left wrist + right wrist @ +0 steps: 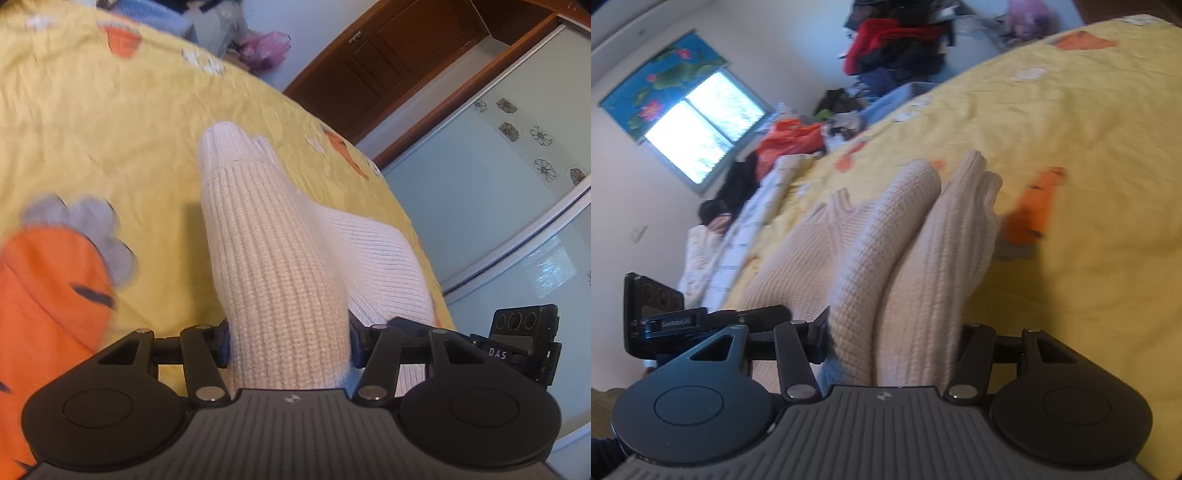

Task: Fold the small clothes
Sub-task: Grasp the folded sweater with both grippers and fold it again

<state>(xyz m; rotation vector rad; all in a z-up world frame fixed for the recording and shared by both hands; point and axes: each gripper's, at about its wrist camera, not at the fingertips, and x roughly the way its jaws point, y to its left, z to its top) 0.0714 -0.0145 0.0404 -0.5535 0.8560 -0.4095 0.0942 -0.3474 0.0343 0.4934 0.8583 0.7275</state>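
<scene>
Left wrist view: the left gripper (290, 341) is clamped on a bunched part of the cream knit sweater (266, 251), lifted over the yellow carrot-print bedspread (110, 129). A wooden door (391, 62) stands beyond.

Right wrist view: the right gripper (892, 345) grasps gathered knit (923, 240); the rest lies on the bedspread (1071, 129). The fold appears underway, not finished. A window (701, 129) and a clothes pile (894, 48) are behind.

Left tool (289, 341) clamps cream knit sweater (273, 258) w/ cuff over yellow carrot-print bedsheet (110, 122).
</scene>
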